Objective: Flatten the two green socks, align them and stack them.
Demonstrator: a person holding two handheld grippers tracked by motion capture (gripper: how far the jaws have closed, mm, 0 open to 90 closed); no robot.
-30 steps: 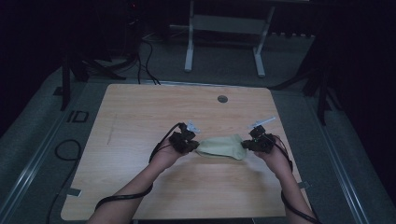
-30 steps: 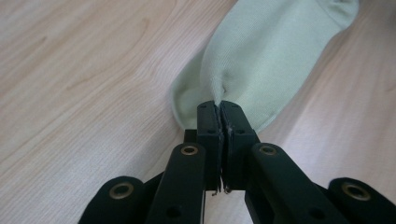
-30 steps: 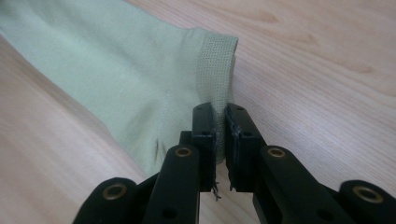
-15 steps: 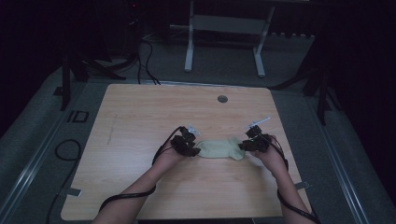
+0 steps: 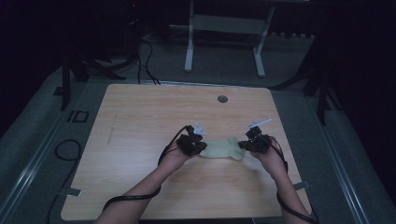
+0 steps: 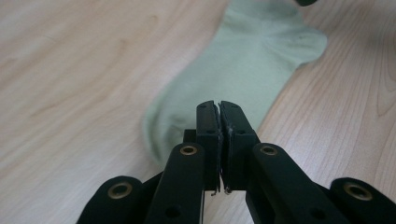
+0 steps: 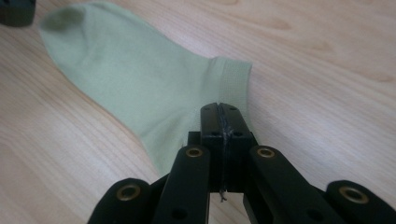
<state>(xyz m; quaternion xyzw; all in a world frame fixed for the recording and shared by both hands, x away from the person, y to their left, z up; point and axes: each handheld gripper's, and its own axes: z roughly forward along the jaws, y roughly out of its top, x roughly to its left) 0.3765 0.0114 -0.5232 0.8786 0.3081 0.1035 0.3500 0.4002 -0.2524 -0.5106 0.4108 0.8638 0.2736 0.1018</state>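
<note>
High view: my left claw [image 5: 198, 145] and my right claw [image 5: 247, 145] sit low on the pale wooden desk [image 5: 140, 121], one at each end of the flat pale-green cotton sock [image 5: 223, 149], which stretches between them.

Left gripper view: my left claw [image 6: 219, 112] has its jaws pressed together after just closing. The sock [image 6: 233, 74] starts beneath the tips and runs ahead of them to its far end. Whether fabric is pinched between the pads, I cannot tell.

Right gripper view: my right claw [image 7: 219, 114] is likewise closed after just closing. The sock's [image 7: 140, 79] ribbed cuff lies just ahead of the tips and the foot stretches off ahead to their left. Pinch undetermined.
</note>
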